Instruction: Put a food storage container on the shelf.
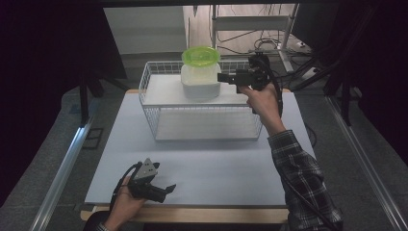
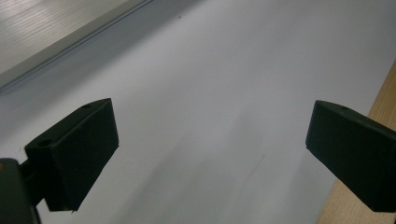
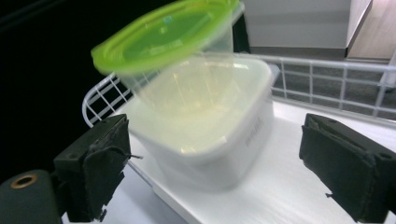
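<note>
**A clear tub with a green lid sits in a white tub in the wire basket**

A white wire basket (image 1: 153, 120) is seen on the pale mat (image 1: 202, 163) that covers the table. A white tub (image 1: 200, 84) is stood at the back of the basket, on a white board (image 1: 161, 91) laid inside it. A clear tub (image 3: 187, 84) with a green lid (image 1: 200, 55) is set in the white tub and is tilted a little in the right gripper view. The top of it is left sticking out above the white tub.

The right gripper (image 1: 222, 77) is held just beside the tubs, at the basket's right side, and is pointed at them. Its jaws are spread wide apart, and nothing is pressed between them. The tubs are seen between the two jaws in the right gripper view, but they are not touched by the pads.

The left gripper (image 1: 169, 188) is held low over the near edge of the mat, well apart from the basket. Its jaws are also spread wide, and nothing is held in them. The bare mat and a strip of the wooden table edge (image 2: 385, 100) are seen between and beside them.
</note>
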{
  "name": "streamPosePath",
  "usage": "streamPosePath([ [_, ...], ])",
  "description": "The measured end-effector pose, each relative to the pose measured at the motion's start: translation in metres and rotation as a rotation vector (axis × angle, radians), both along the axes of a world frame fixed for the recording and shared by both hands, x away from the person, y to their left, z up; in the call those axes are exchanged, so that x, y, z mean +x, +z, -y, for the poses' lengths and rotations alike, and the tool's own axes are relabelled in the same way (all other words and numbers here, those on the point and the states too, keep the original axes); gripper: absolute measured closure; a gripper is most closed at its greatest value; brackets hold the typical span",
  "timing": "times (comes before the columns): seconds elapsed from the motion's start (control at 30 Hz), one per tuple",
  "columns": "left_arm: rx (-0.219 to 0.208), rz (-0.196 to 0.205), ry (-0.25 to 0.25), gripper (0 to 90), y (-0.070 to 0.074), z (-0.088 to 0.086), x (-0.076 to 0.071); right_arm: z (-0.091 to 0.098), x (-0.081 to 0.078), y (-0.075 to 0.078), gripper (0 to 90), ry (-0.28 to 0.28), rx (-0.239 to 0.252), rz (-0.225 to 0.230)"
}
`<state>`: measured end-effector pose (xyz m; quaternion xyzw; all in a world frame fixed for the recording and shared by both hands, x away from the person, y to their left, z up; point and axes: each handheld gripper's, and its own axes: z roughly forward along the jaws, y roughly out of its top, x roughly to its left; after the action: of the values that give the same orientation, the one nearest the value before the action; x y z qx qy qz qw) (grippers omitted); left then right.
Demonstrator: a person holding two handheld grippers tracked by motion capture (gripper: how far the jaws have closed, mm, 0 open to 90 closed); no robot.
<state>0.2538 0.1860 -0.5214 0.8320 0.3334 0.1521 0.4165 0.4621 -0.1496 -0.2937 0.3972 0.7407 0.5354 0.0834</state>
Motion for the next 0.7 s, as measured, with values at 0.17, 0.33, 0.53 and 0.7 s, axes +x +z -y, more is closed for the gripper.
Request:
streamPosePath([
  [0.17, -0.03, -0.003, 0.0, 2.3, 0.0, -0.002, 0.001, 0.01, -0.014, -0.012, 7.8, 0.01, -0.031, 0.028],
  [0.33, -0.034, -0.002, 0.0, 2.2, 0.0, -0.003, 0.001, 0.018, -0.028, -0.026, 7.2, 0.032, -0.048, 0.042],
  [0.53, -0.029, -0.003, 0.001, 2.1, 0.0, -0.002, 0.001, 0.025, -0.048, -0.043, 6.7, 0.049, -0.059, 0.044],
  [0.7, -0.027, -0.003, 0.0, 2.1, 0.0, -0.002, 0.001, 0.029, -0.064, -0.059, 6.1, 0.067, -0.074, 0.05],
])
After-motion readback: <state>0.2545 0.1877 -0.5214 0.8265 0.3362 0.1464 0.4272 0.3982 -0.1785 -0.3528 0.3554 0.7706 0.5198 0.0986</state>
